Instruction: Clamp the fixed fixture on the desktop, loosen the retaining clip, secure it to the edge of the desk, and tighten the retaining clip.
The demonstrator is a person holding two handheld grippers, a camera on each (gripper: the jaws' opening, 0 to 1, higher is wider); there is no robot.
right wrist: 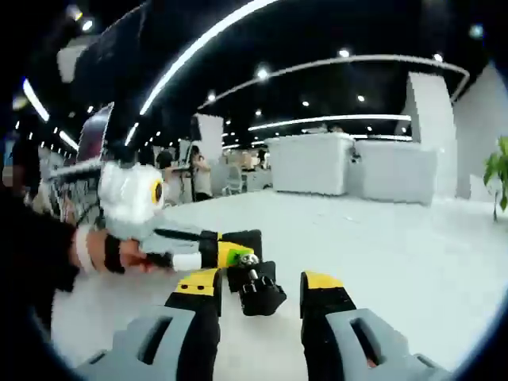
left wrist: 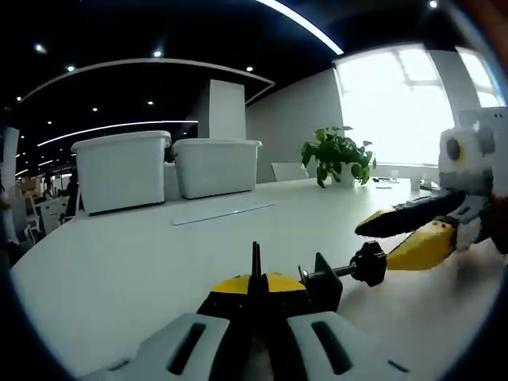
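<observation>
Left tongs (left wrist: pixel 255 305) gripped the fixture (left wrist: pixel 313 279) shut while the right tongs (right wrist: pixel 260 300) stood wide around its knob (right wrist: pixel 262 298); closing squarely would best loosen it.

The fixture's (left wrist: pixel 321 282) lower body hides behind the left hand-held gripper (left wrist: pixel 255 298); distant people (right wrist: pixel 194 171) blur.

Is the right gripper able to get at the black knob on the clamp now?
Probably yes. The right gripper is open with the knob sitting between its jaws, nothing blocking it. The left gripper holds the clamp.
</observation>
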